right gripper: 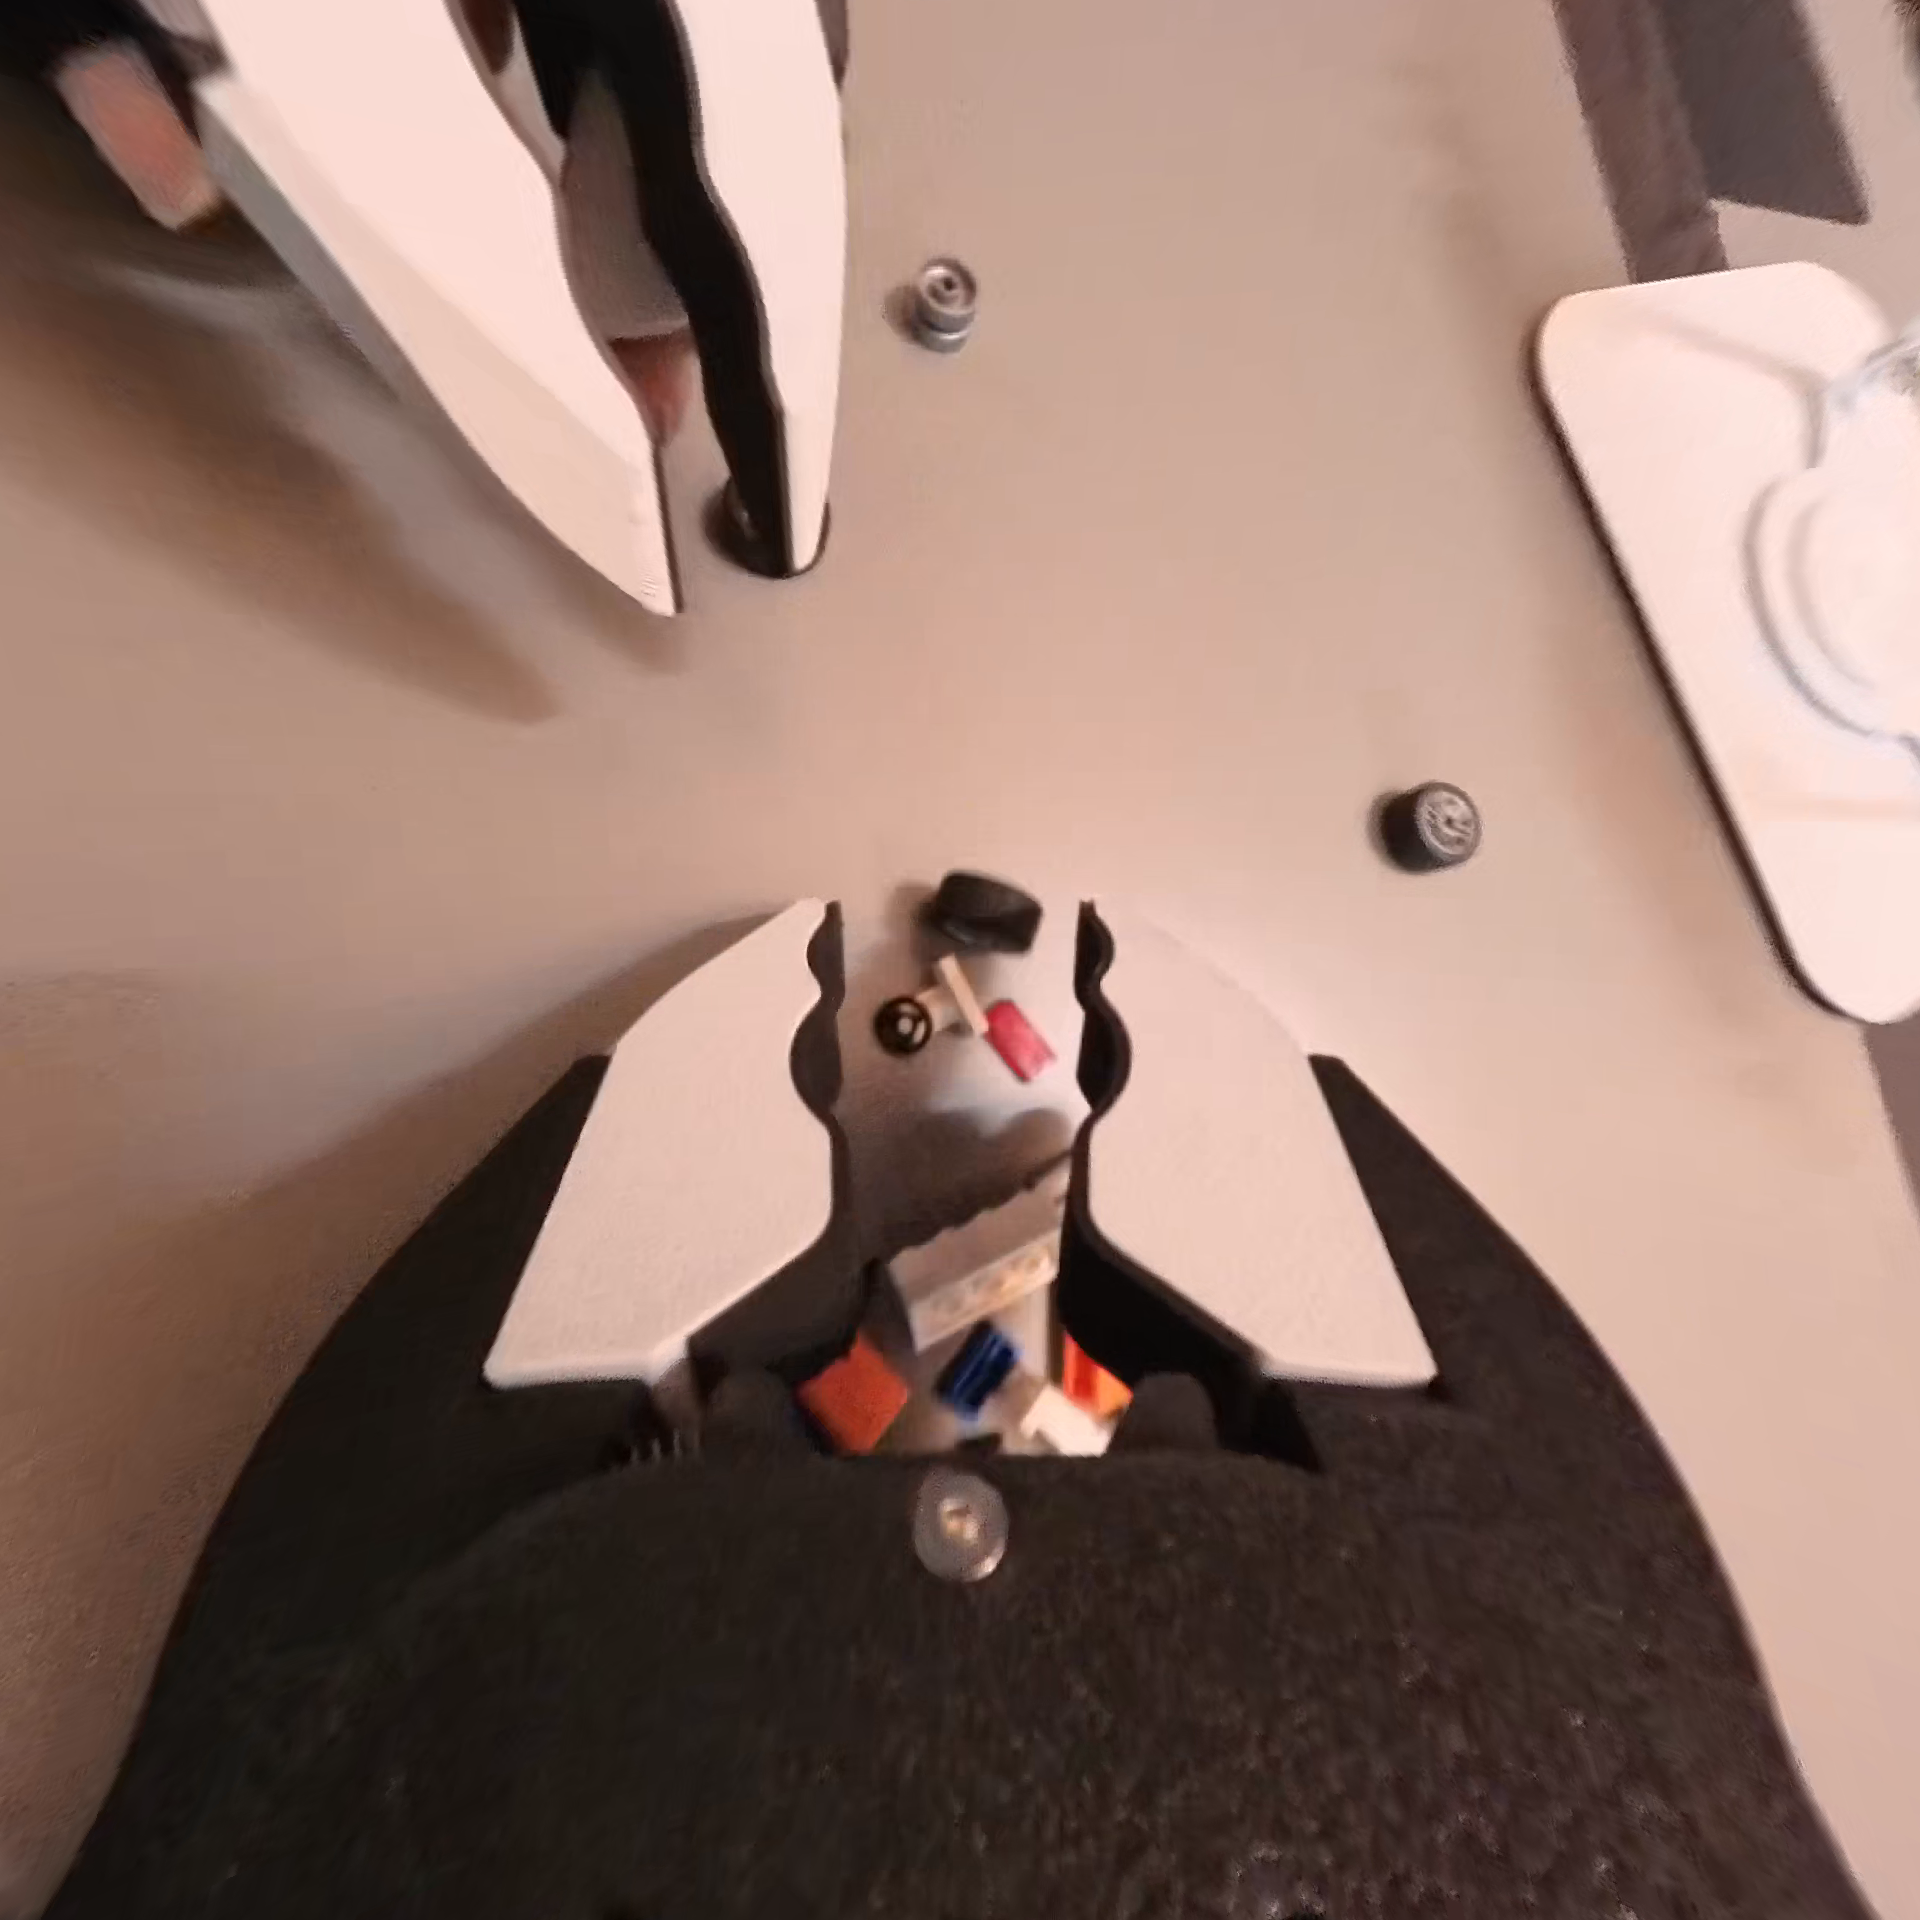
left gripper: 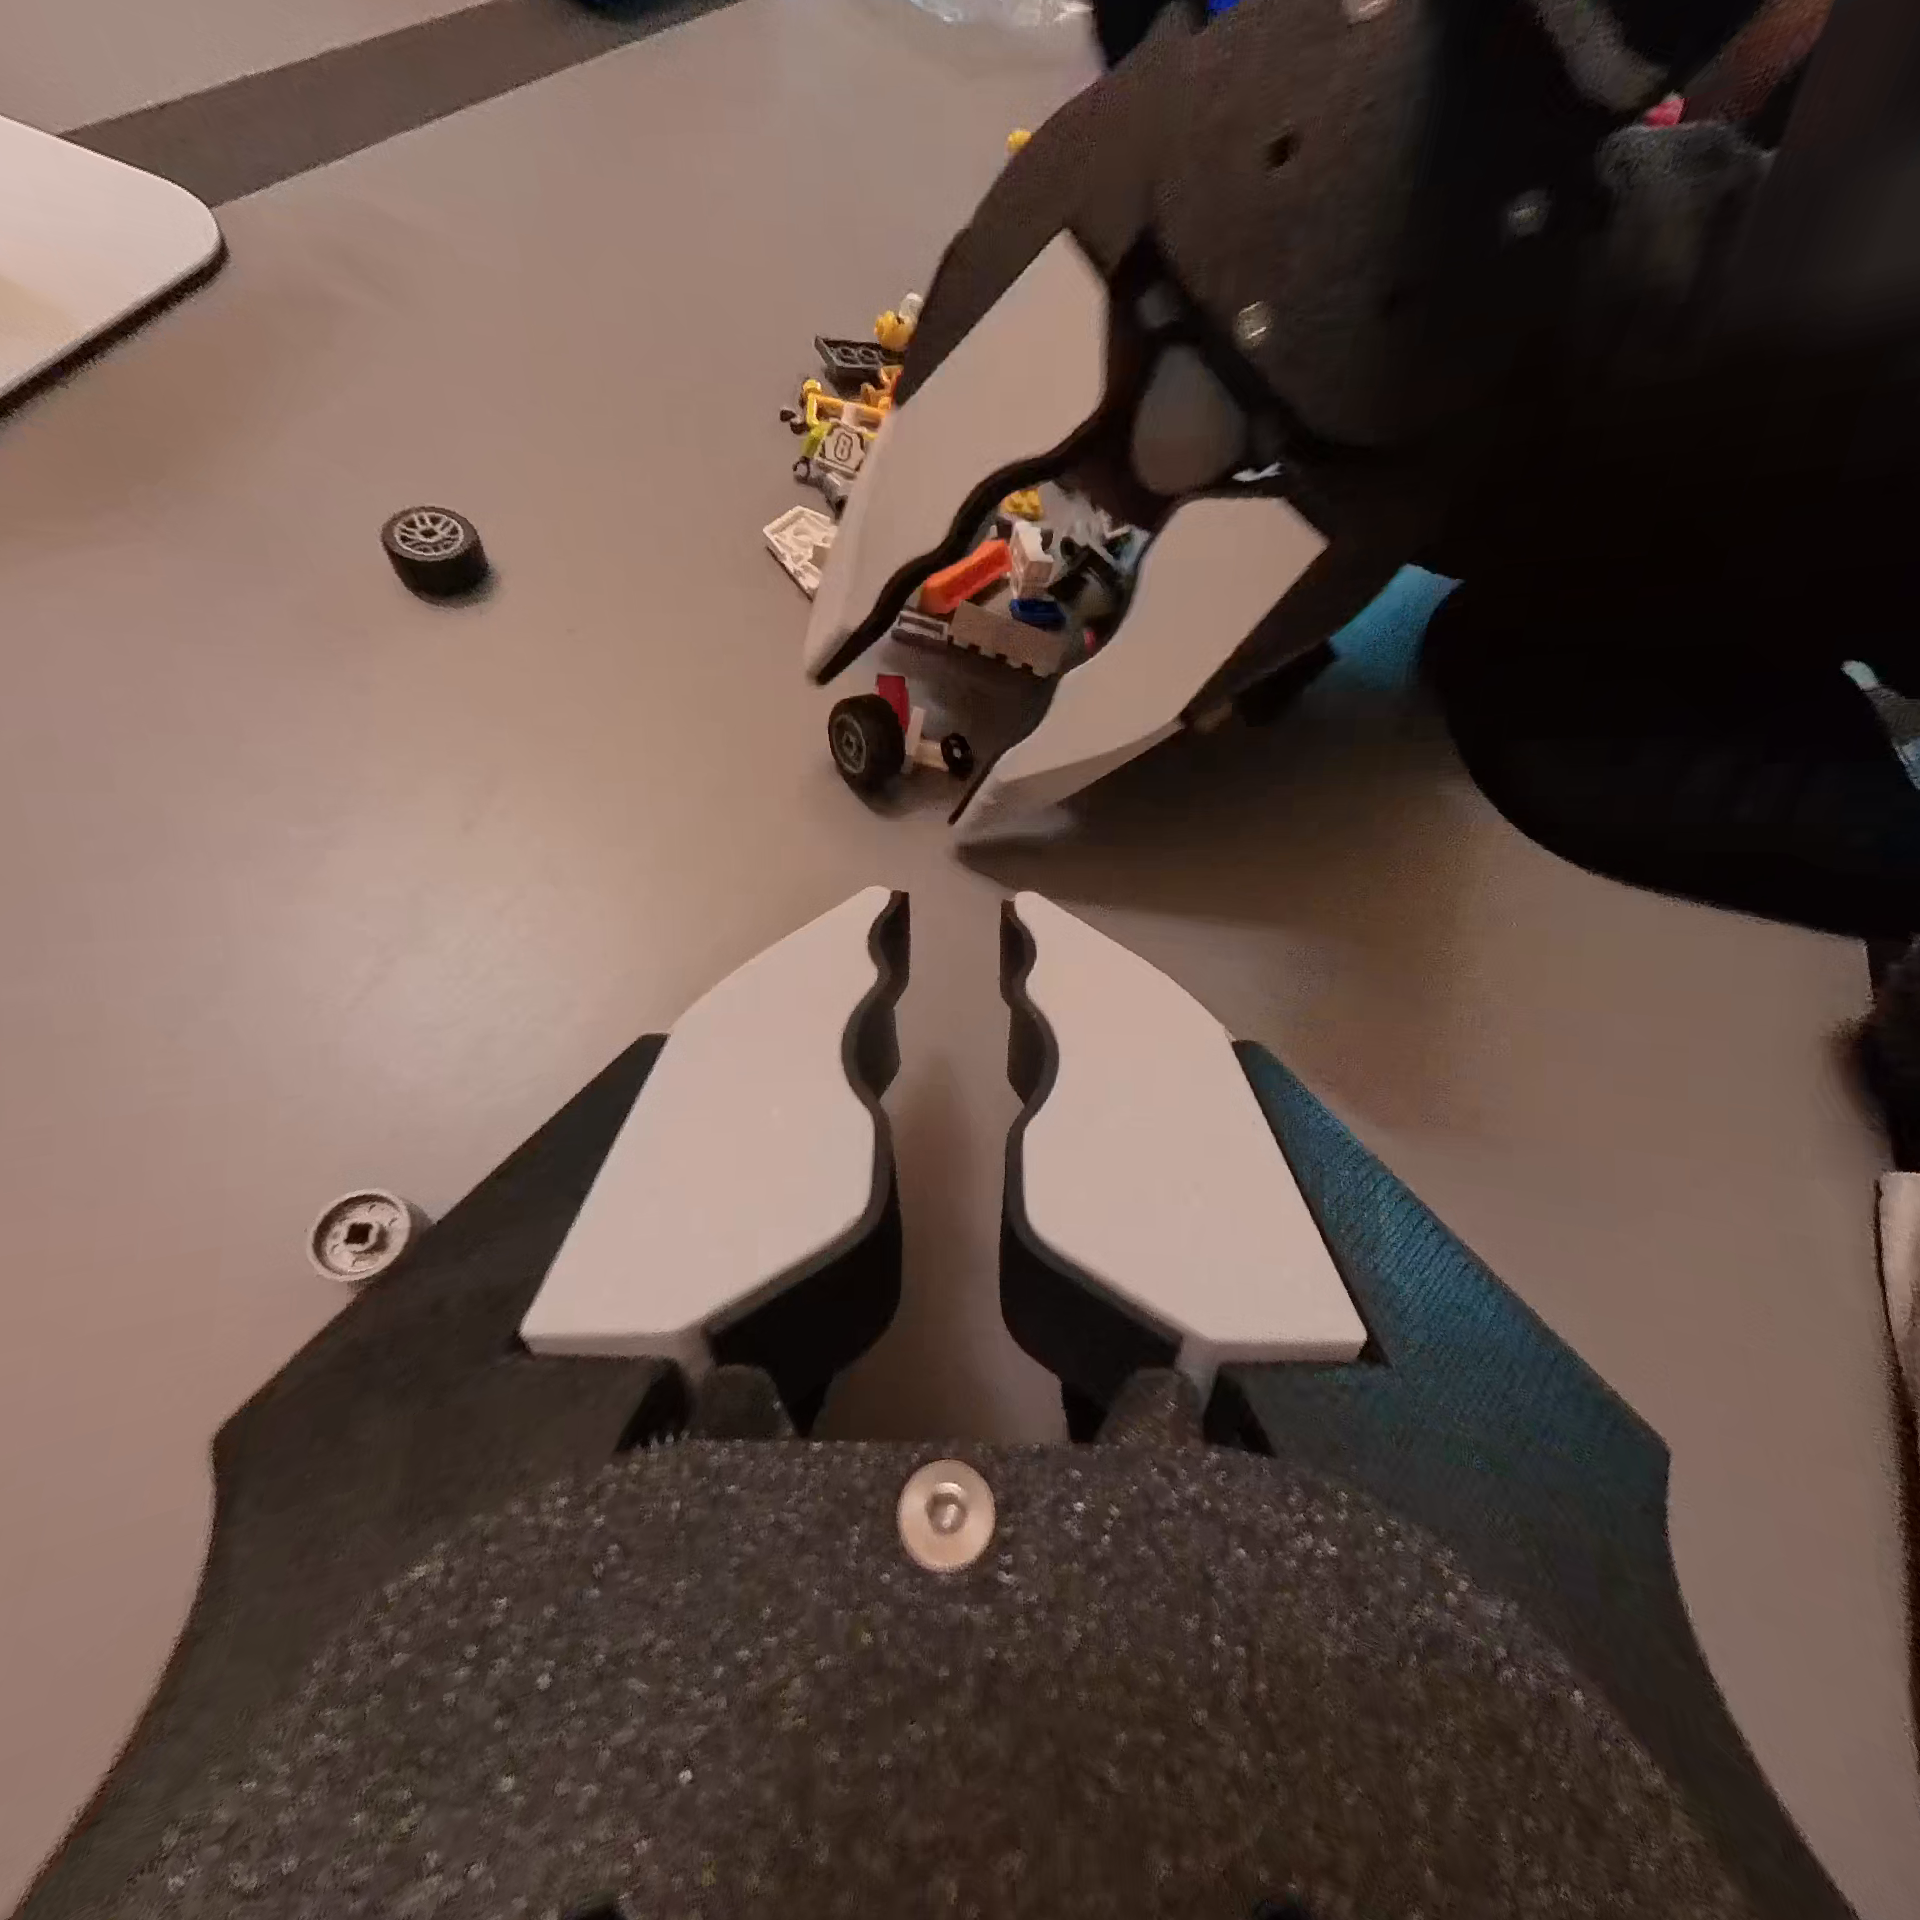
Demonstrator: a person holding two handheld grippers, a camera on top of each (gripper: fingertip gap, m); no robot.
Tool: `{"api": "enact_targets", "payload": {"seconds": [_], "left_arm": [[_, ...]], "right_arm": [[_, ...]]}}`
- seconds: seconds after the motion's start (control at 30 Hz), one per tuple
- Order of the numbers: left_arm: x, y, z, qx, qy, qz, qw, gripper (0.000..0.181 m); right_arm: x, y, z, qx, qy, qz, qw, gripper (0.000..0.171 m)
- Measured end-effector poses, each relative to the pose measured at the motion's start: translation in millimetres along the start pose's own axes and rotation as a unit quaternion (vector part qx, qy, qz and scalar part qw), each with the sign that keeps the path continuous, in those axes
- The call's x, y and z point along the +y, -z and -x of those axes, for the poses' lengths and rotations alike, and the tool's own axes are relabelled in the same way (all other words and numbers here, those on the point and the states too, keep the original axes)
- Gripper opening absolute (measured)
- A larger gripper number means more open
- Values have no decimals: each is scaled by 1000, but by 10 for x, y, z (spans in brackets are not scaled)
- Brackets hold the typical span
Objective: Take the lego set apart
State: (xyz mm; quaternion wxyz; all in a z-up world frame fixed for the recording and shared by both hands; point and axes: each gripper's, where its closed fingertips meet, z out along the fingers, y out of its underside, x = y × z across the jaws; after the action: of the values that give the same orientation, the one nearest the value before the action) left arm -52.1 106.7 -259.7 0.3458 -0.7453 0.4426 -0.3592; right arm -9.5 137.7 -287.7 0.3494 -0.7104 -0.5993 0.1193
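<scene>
Two parted grippers (left gripper: 954,904) (right gripper: 954,914) nose-to-nose over bare table (left gripper: 468,883).

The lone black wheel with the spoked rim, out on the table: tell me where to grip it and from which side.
Grip the black wheel across its rubber tread, coming down from above. It looks to stand on its tread, spoked face sideways, so fingers should close on the two flat faces. Nothing crowds it on the table. The left gripper, open and empty, seems the handier.

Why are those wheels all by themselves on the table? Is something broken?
Not broken, just taken apart. One black wheel and a grey wheel hub lie alone on the table, far from the half-dismantled lego car, which lies under the open right hand-held gripper.
</scene>
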Motion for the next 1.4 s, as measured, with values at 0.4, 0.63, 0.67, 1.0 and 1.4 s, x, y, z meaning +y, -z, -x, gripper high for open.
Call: {"api": "enact_targets", "payload": {"seconds": [0.4,0.63,0.67,1.0,1.4], "left_arm": [[-178,55,-207,85,65,-62,992,14],[-100,40,-98,45,47,-37,997,13],[-70,39,-44,29,40,-26,998,13],[-10,31,-29,26,22,-11,999,11],[22,-22,-159,58,31,-5,998,12]], "right_arm": [[-371,269,210,-35,-11,-129,991,7],[-59,332,151,-12,-58,-71,996,31],[-62,317,184,-25,-61,-67,996,34],[-47,-50,263,-40,4,2,999,14],[108,210,80,6,-80,-8,997,33]]}}
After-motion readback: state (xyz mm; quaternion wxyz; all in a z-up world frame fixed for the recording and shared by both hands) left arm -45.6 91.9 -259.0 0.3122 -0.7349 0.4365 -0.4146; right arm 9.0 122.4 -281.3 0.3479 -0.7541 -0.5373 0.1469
